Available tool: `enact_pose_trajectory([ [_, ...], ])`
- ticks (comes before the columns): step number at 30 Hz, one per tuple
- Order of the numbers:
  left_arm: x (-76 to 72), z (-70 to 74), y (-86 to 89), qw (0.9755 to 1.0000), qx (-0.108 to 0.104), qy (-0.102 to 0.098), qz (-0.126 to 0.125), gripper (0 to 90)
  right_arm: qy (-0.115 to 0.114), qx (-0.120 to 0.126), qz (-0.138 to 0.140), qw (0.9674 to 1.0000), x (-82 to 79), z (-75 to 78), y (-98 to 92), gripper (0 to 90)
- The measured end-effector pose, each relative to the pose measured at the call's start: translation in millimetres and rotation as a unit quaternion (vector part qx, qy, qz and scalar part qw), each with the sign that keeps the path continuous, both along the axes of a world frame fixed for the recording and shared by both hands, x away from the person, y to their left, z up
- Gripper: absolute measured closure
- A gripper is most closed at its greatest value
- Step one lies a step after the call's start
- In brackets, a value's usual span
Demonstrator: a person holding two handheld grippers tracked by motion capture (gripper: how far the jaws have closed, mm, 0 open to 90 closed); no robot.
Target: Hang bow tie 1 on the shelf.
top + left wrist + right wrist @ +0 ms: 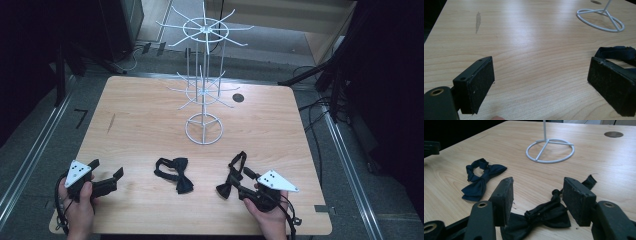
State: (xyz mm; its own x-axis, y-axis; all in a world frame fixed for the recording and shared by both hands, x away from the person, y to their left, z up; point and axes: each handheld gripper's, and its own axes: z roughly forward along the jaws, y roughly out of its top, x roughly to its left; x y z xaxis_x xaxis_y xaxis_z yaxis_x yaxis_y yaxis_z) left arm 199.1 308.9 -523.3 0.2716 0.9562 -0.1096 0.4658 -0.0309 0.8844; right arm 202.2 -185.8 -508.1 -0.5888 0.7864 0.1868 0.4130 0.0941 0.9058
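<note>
Soft overhead light — dark, dim edges

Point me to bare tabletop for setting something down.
Free: the left stretch between the left gripper and the wire rack. Crowded: the near edge, where two bow ties and the right gripper sit.

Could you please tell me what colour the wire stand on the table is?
White; the wire stand shows best in the high view.

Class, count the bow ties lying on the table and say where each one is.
2. One bow tie lies at the table's near middle, in front of the white wire stand. The other bow tie lies between the right gripper's open jaws.
</note>
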Motion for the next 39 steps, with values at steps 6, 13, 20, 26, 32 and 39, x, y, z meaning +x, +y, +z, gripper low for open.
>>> enact_pose_trajectory([
  [6,0.1,0.0,-0.1,1.0000,0.000,0.000,0.000,8.0,0.003,-0.003,0.010,0.9999,0.9,-1.5,11.0,43.6],
  [13,-0.4,-0.1,0.0,1.0000,-0.001,-0.002,0.000,8.0,0.000,-0.012,0.027,0.9996,2.5,0.7,32.5,43.5],
  [20,-0.3,0.0,0.4,1.0000,-0.001,0.000,0.000,8.0,0.003,-0.013,0.037,0.9992,4.9,0.7,47.8,43.6],
  [26,0.0,0.0,0.3,1.0000,0.000,0.000,-0.001,8.0,0.006,-0.016,0.050,0.9986,5.7,-0.3,61.0,43.6],
  [32,0.1,0.0,0.3,1.0000,-0.001,0.001,-0.001,8.0,0.009,-0.017,0.056,0.9982,7.4,-0.9,70.4,43.6],
  [39,0.3,-0.1,0.6,1.0000,-0.004,0.000,0.000,8.0,0.019,-0.029,0.063,0.9974,8.1,-3.1,85.4,43.5],
])
